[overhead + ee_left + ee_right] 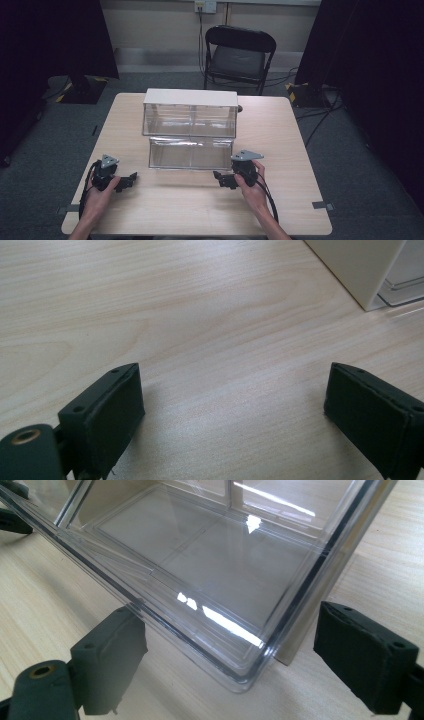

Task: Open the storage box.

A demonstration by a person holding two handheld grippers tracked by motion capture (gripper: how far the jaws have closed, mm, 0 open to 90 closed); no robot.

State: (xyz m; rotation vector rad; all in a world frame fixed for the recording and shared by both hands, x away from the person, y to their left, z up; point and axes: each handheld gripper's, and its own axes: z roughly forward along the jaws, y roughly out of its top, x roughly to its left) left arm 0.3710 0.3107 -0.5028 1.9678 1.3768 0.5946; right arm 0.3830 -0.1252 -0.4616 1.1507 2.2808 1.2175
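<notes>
A clear plastic drawer [191, 153] is sitting pulled out of the front of a white-topped two-drawer cabinet [190, 112] at the middle of the wooden table [280, 130], its long side running across the table. The right gripper [223, 180] is hovering at the drawer's near right corner [250, 677], jaws standing apart with that corner between them, the pads not pressing on it. The left gripper [131, 179] is resting well apart at the drawer's left, jaws wide and holding nothing. A black folding chair [239, 56] is standing beyond the table.
</notes>
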